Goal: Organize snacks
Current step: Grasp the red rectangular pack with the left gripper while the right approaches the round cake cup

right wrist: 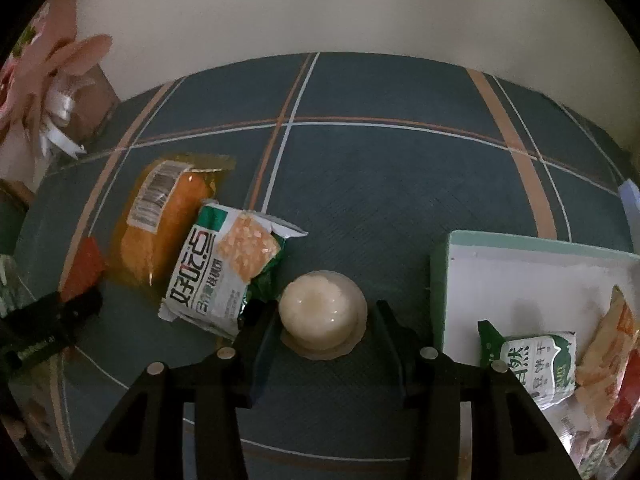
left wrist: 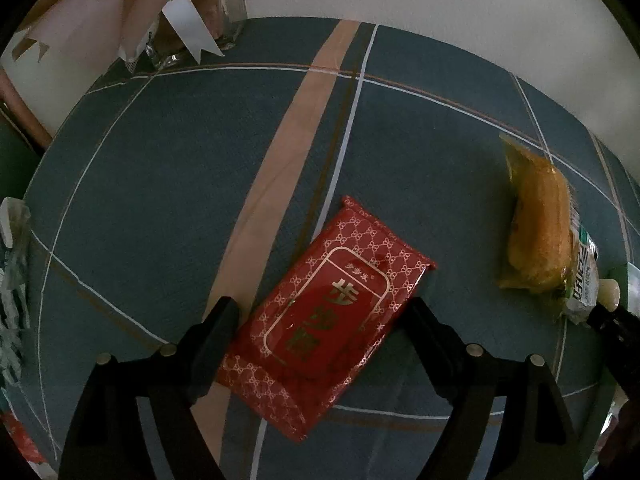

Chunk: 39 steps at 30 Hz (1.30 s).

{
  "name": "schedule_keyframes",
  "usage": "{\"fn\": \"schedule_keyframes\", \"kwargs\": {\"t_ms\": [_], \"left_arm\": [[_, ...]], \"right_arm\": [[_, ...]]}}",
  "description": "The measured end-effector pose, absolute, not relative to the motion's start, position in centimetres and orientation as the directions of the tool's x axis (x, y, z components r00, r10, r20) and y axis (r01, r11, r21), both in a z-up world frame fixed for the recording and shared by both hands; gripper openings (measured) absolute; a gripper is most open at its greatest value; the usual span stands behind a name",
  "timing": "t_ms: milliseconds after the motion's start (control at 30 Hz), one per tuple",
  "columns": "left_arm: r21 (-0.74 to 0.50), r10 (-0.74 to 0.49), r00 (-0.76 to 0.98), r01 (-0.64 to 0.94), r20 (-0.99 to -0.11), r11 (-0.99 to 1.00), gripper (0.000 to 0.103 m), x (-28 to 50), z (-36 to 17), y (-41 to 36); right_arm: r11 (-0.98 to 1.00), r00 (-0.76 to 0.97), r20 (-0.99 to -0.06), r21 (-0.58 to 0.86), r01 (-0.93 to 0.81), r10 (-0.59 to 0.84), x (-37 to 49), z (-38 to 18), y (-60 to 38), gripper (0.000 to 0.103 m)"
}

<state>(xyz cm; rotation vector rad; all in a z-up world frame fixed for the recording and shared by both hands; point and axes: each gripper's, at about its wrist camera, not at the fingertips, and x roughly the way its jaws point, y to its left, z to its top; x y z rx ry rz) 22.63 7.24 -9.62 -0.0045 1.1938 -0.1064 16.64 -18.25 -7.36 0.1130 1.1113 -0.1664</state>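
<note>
A red patterned snack pack (left wrist: pixel 328 312) lies slanted on the blue plaid tablecloth (left wrist: pixel 160 160). My left gripper (left wrist: pixel 322 312) straddles it, jaws open, fingertips close beside its two long edges. In the right wrist view a pale domed jelly cup (right wrist: pixel 320 304) sits on the cloth, and my right gripper (right wrist: pixel 322 312) is shut on its sides. Left of the cup lie a green-and-white biscuit pack (right wrist: pixel 224 268) and an orange-yellow bread pack (right wrist: pixel 156 224). The bread pack (left wrist: pixel 536 232) also shows at the right of the left wrist view.
A white tray with a green rim (right wrist: pixel 520 272) stands right of the cup and holds several snack packs (right wrist: pixel 536 364). A glass vase with ribbon and pink flowers (left wrist: pixel 192 28) stands at the back left by the wall. Crumpled wrapping (left wrist: pixel 12 280) lies at the left edge.
</note>
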Motion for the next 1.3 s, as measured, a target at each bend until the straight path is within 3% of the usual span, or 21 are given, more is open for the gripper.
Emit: {"fn": "schedule_keyframes", "kwargs": {"t_ms": [133,267,500,733,833,967,1300], "left_arm": [[-0.062,-0.085,0.371,0.073,-0.925,0.995,0.084,22.1,-9.6,7.2],[-0.067,-0.083,0.377,0.055,-0.923,0.996,0.075,21.8,-9.5,7.7],[-0.075,-0.084,0.394,0.036,-0.915,0.996,0.057,21.3,-9.6,8.1],[-0.097,-0.093,0.407,0.011,-0.909,0.995,0.054,20.5,-9.8,8.5],[-0.087,-0.085,0.414,0.013,-0.906,0.996,0.054,20.4,-10.0,8.1],[-0.08,-0.078,0.417,0.014,-0.905,0.997,0.054,20.4,-9.7,7.7],[-0.085,-0.072,0.414,-0.012,-0.907,0.996,0.051,19.8,-9.3,6.9]], "right_arm": [[0.985,0.429,-0.899,-0.013,0.172,-0.087,16.6,-7.4,-17.8,0.049],[0.985,0.424,-0.902,-0.005,0.171,-0.078,16.7,-7.6,-18.1,0.05],[0.989,0.412,-0.909,0.002,0.15,-0.061,17.1,-7.6,-17.8,0.064],[0.988,0.423,-0.904,-0.003,0.153,-0.068,16.8,-7.6,-17.6,0.065],[0.989,0.42,-0.904,-0.024,0.146,-0.084,16.9,-7.7,-17.3,0.064],[0.986,0.422,-0.9,-0.041,0.161,-0.107,17.1,-7.7,-17.2,0.05],[0.984,0.421,-0.904,0.0,0.176,-0.075,17.0,-7.2,-17.7,0.049]]}}
